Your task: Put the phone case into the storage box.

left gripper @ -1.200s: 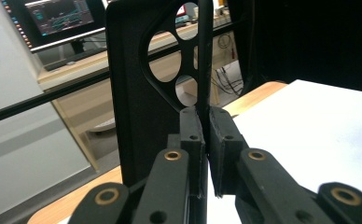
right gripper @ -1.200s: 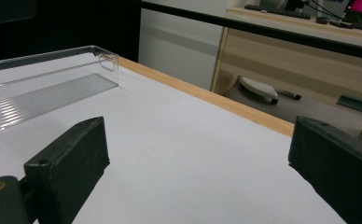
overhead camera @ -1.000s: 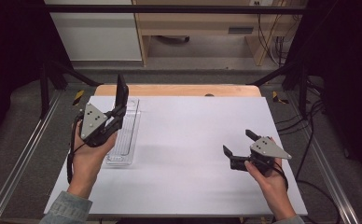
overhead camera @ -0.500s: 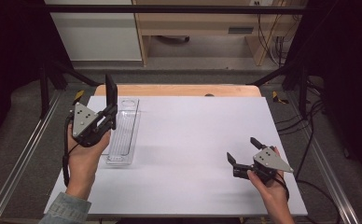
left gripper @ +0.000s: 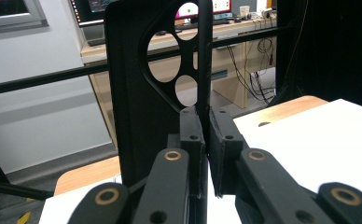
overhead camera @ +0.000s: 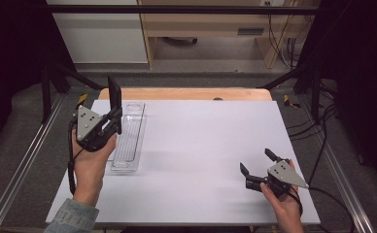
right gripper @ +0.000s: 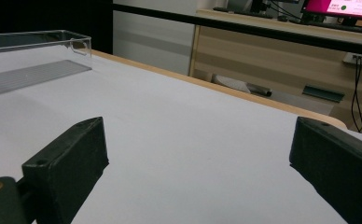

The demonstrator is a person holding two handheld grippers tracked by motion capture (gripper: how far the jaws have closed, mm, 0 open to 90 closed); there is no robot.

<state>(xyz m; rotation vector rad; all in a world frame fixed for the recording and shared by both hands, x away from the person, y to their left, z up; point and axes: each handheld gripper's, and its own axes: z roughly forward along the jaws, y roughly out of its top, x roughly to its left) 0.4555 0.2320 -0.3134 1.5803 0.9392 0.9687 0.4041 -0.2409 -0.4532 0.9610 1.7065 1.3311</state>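
left gripper (overhead camera: 114, 114) pinching upright black phone case (left gripper: 142, 88) over clear tray (overhead camera: 128, 141); right gripper (overhead camera: 258, 162) spread, empty.

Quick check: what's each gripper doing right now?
Left gripper: shut on the black phone case.
Right gripper: open, nothing between its jaws.

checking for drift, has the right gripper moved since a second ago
Yes. The right gripper has shifted toward the table's near right corner, farther from the clear tray.
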